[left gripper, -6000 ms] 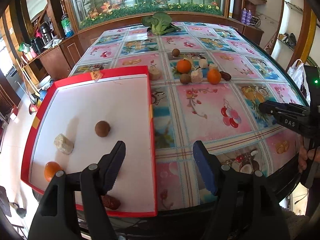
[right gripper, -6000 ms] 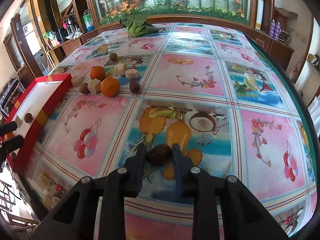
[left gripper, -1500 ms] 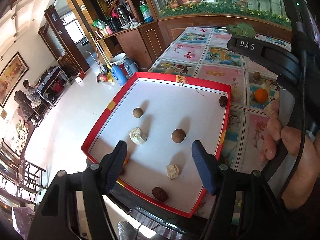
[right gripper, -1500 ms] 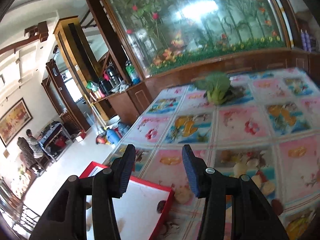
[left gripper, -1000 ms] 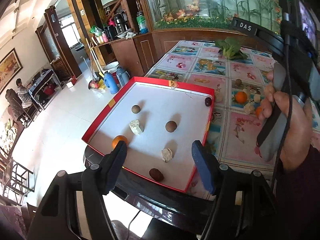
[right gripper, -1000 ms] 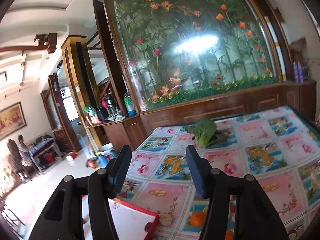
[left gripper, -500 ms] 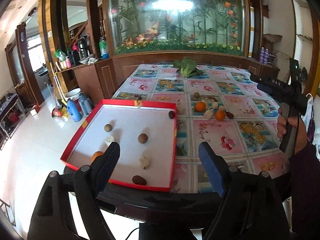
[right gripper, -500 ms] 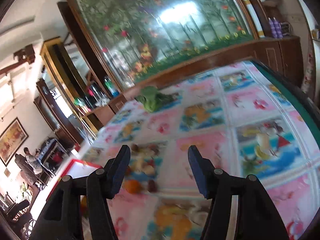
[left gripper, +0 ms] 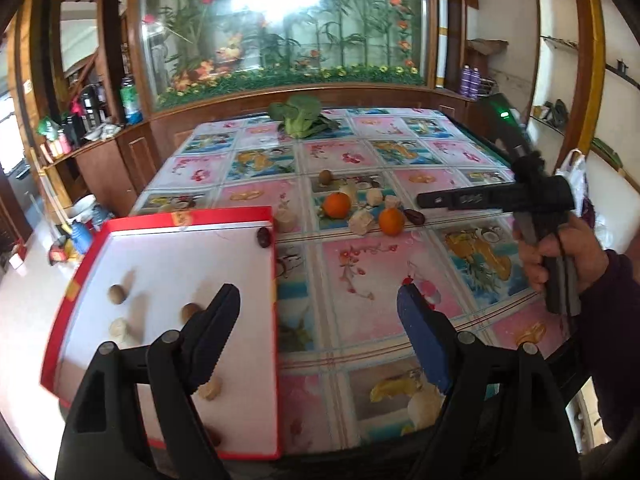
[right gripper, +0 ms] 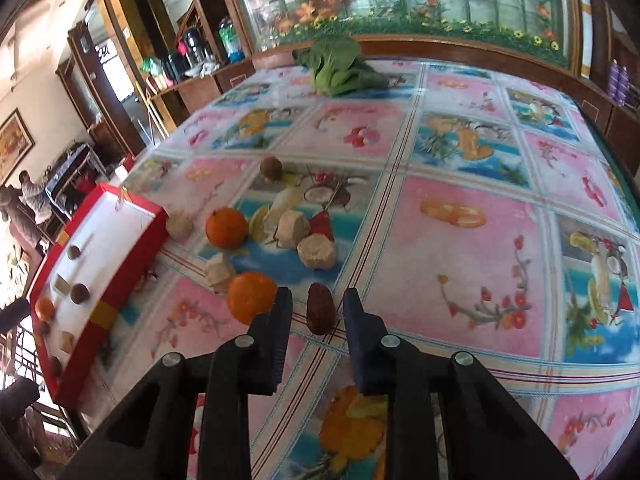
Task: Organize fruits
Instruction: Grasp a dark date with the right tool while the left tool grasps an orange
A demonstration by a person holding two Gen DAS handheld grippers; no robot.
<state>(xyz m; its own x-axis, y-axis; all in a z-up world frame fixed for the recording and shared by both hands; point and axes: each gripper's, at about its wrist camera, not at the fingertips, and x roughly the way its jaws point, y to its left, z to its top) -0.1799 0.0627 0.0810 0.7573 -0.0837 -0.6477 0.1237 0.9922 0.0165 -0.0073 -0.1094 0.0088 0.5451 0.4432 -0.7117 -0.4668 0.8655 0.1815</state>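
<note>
A red tray (left gripper: pixel 176 217) with a white floor holds several small fruits and sits at the table's left edge; it also shows in the right wrist view (right gripper: pixel 132 256). A cluster of fruit lies mid-table: two oranges (right gripper: pixel 226 227) (right gripper: pixel 251 297), pale chunks (right gripper: pixel 316 252), a brown round fruit (right gripper: pixel 271 168). My right gripper (right gripper: pixel 318 312) is open, its jaws on either side of a dark brown date (right gripper: pixel 320 309) lying on the table. My left gripper (left gripper: pixel 320 312) is open and empty above the tray's right edge. The right gripper (left gripper: pixel 436 200) shows in the left wrist view near the date (left gripper: pixel 414 216).
A leafy green vegetable (right gripper: pixel 340 66) lies at the table's far edge, by the wooden cabinet and aquarium wall. The table carries a patterned fruit cloth (left gripper: pixel 360 264). A person sits far left in the room (right gripper: pixel 30 196).
My right gripper has come down from a raised view of the room to the table, and the date now lies between its open jaws. My left gripper has moved closer over the tray's right edge.
</note>
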